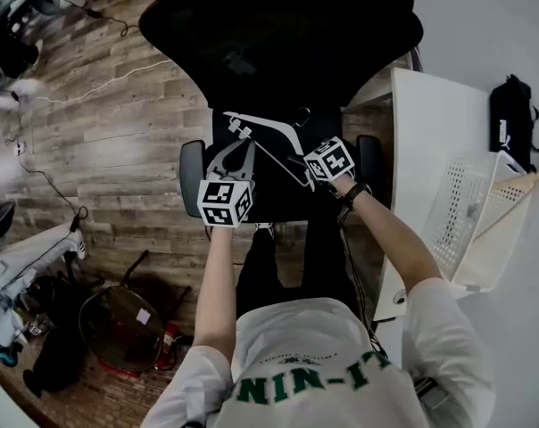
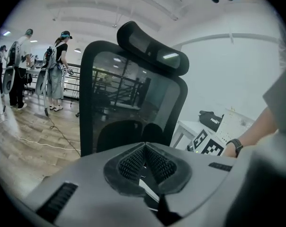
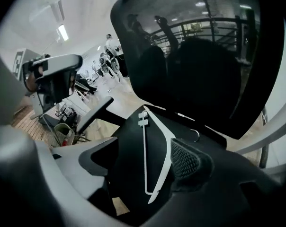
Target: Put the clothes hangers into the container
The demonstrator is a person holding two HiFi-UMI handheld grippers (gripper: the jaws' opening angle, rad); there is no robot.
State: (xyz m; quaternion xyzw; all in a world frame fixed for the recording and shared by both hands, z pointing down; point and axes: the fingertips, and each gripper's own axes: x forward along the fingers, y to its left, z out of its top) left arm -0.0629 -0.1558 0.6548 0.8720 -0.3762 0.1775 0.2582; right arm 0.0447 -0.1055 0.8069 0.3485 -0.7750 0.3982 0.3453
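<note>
Two hand-held grippers above the seat of a black office chair [image 1: 278, 34], a white clothes hanger [image 1: 268, 119] flat on the dark cushion, hook toward the backrest. Left hand-held gripper [image 1: 244, 143] with jaws closed together, ribbed pads [image 2: 132, 164] meeting at the tips, just beside the hanger's clip end; contact with it impossible to tell. Right hand-held gripper [image 3: 145, 143] with jaws spread wide, nothing clamped, the hanger's thick arm and thin bar in view below the gap, near the ribbed right pad. White perforated container [image 1: 461, 208] well apart to the right on a white tabletop [image 1: 426, 132], a pale stick-like piece [image 1: 519, 185] across its rim, a black bag [image 1: 510, 119] near it. Wood-look floor [image 1: 118, 123] under the chair, cables [image 1: 100, 86] trailing across it at left. Other people [image 2: 58, 65] standing in the background of the left gripper view.
</note>
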